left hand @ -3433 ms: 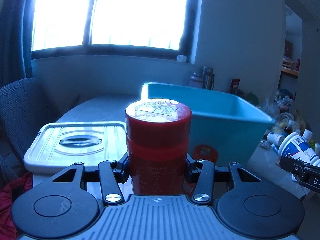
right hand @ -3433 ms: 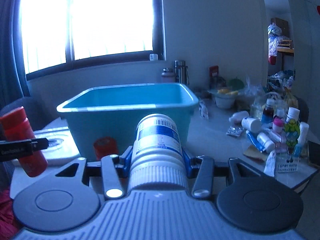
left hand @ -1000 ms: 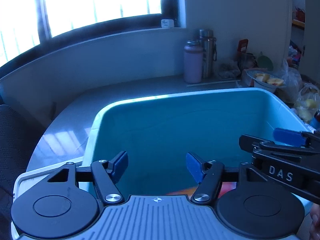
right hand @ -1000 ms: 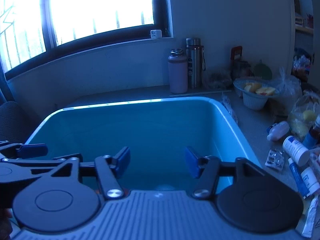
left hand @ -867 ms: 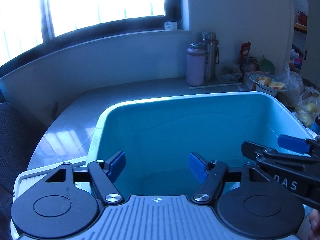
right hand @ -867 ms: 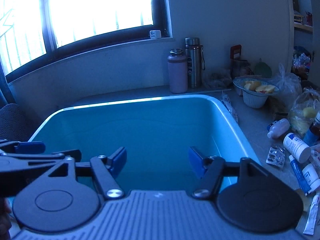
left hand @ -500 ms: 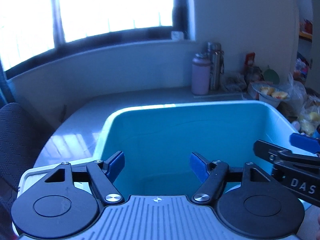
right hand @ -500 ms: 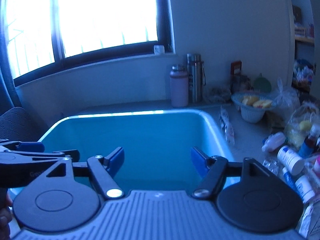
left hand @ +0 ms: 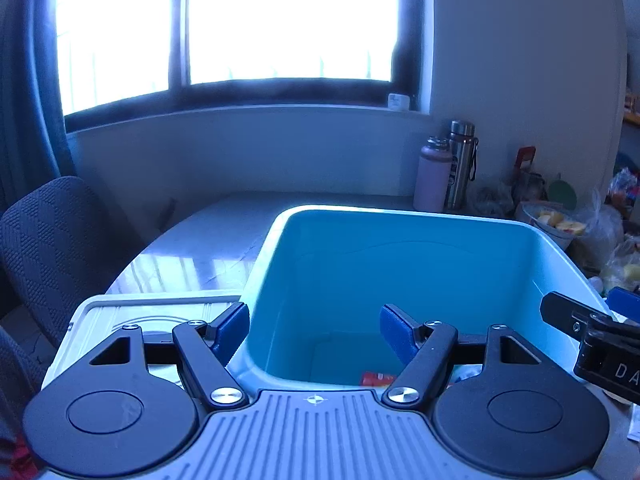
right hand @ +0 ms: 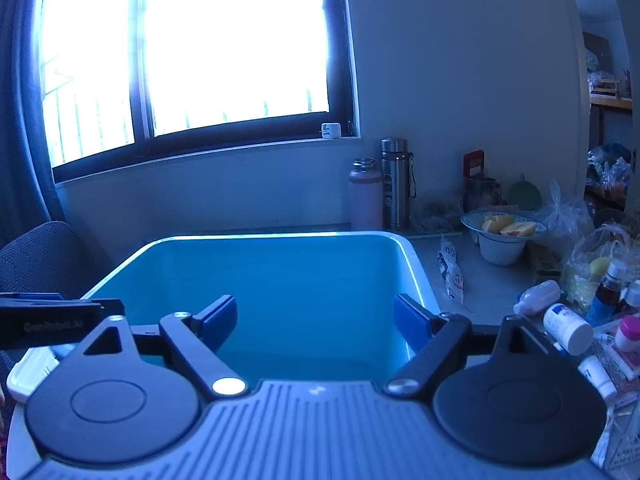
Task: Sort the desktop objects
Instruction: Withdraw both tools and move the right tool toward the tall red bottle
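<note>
A large teal plastic bin (left hand: 280, 240) stands on the desk in front of both grippers; it also shows in the right wrist view (right hand: 412, 260). My left gripper (left hand: 314, 328) is open and empty at the bin's near left corner. A bit of a red object (left hand: 376, 379) shows low inside the bin. My right gripper (right hand: 314, 316) is open and empty over the bin's near side. Loose white bottles (right hand: 568, 328) and small tubes lie on the desk to the right of the bin.
A white lid (left hand: 160, 312) lies left of the bin. Two flasks (right hand: 394, 184) stand by the back wall. A bowl of fruit (right hand: 502, 236) and plastic bags crowd the right side. A dark chair (left hand: 52, 232) is on the left.
Both grippers held containers 3.4 s ago, a red can and a white bottle; now both are open and empty. Over the last second both have drawn back and risen from the bin.
</note>
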### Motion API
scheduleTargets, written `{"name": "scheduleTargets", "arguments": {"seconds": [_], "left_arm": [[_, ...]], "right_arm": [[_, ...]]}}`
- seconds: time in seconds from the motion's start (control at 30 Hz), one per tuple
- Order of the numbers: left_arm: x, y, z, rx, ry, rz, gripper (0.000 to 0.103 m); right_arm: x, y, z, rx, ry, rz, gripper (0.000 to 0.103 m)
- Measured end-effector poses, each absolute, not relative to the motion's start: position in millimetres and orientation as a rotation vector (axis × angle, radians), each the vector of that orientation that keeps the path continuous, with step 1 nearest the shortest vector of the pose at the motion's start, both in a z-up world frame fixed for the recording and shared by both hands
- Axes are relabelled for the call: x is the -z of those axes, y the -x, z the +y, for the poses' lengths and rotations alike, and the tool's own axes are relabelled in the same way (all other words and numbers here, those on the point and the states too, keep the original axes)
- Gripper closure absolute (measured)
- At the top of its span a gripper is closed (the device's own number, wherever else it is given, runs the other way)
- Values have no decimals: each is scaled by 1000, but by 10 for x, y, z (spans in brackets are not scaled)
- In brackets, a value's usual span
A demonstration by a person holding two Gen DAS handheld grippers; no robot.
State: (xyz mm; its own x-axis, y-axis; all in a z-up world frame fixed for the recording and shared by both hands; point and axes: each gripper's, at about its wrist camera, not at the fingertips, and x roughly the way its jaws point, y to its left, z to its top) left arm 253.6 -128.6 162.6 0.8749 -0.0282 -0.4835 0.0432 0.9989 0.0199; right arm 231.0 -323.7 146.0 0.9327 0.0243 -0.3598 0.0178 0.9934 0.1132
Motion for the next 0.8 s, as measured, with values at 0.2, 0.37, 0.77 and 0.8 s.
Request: {"name": "scheduleTargets", "arguments": {"seconds": [0.2, 0.37, 0.77, 0.8], "left_arm": [[-1547, -2143, -1055, 55, -33, 499, 29], [-1439, -1712, -789, 55, -54, 488, 29], [-905, -999, -271, 48, -49, 582, 29], [-881, -957, -241, 49, -45, 581, 29]], "right_arm": [[-1412, -1932, -3091, 61, -134, 317, 14], [-1283, -1543, -2932, 99, -117, 306, 10], [-834, -791, -2541, 109, -66, 400, 5], [-802, -749, -2508, 108, -66, 401, 5]]}}
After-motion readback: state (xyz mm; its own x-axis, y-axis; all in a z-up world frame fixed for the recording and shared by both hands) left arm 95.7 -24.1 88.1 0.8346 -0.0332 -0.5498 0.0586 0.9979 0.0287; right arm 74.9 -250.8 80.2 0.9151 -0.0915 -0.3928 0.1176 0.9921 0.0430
